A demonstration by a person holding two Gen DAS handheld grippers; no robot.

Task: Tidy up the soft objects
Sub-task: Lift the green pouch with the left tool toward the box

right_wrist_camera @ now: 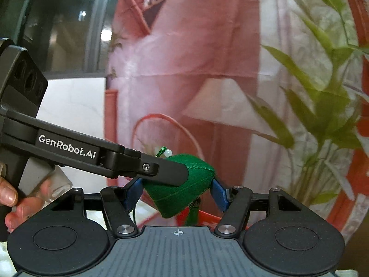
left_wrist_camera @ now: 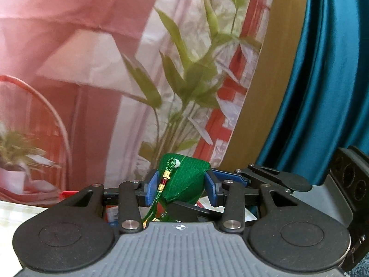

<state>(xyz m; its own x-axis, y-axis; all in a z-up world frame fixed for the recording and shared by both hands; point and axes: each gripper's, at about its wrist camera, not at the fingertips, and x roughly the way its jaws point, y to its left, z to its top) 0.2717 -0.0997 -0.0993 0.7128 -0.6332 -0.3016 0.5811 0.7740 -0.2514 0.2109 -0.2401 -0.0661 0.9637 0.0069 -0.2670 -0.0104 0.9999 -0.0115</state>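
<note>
Both grippers, the left gripper (left_wrist_camera: 182, 188) and the right gripper (right_wrist_camera: 176, 190), are partly closed on the same green stuffed pouch (left_wrist_camera: 186, 180), each pressing it between blue pads (left_wrist_camera: 152, 190) in front of a pink curtain (left_wrist_camera: 69, 23) and a leafy plant (left_wrist_camera: 184, 69).

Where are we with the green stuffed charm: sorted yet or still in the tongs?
Done: nothing visibly put away. In hand: the green stuffed charm is off the surface, pinched between the left tongs and also the right tongs, its cord dangling. Left: set it down; no destination can be told from these views, only the red basket below.
</note>
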